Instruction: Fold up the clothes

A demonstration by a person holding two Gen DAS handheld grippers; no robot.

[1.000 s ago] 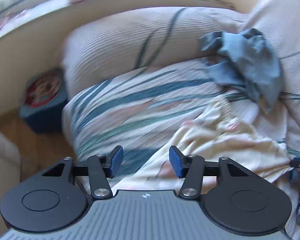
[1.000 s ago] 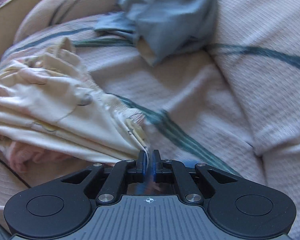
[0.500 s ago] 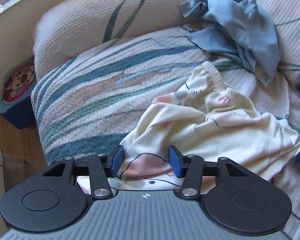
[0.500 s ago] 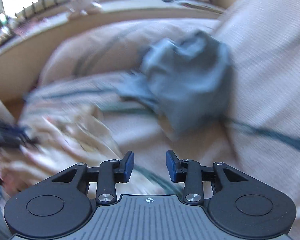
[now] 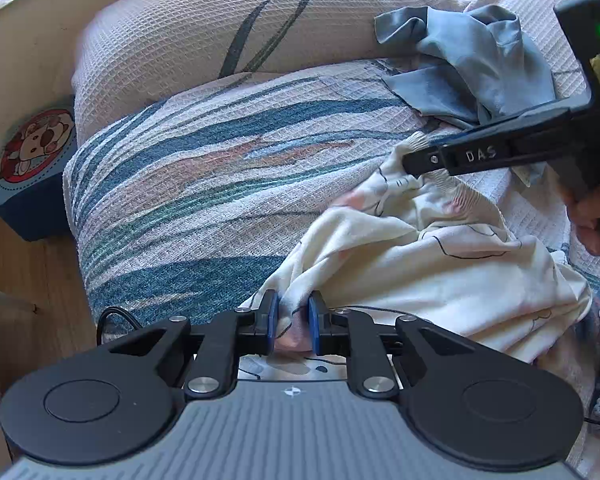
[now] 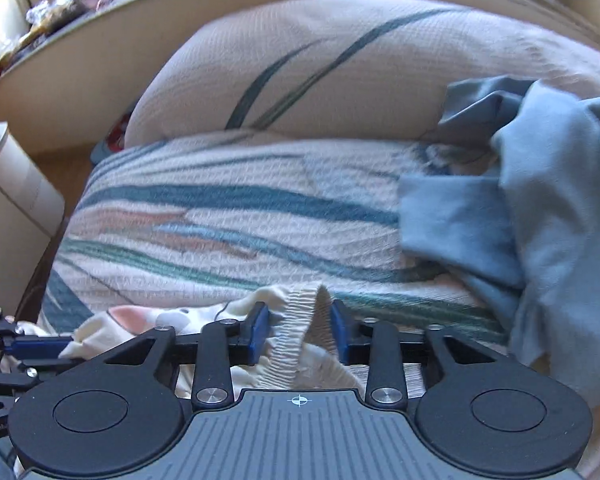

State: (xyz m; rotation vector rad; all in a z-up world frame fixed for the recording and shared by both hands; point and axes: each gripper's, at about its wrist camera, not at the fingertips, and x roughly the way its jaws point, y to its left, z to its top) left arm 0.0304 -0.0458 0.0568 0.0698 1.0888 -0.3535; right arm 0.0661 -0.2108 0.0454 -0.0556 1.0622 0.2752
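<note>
Cream printed garment [image 5: 440,264] lies crumpled on the sofa's striped cover [image 5: 220,168], near its front edge. Left claw [image 5: 293,322] has just been closing & now pinches a bunched fold at the garment's near corner, blue pads pressed into the cloth. Right claw [image 6: 298,330] straddles the ribbed elastic waistband [image 6: 296,320] at the garment's far edge; its jaws have just been closing too, but a gap shows each side of the band, so pads aren't gripping yet. Blue-grey garment [image 6: 540,208] sits heaped to the right, against the back cushion [image 6: 340,64], apart from the cream one. Person's hand [image 5: 592,216] wraps the right tool's handle.
</note>
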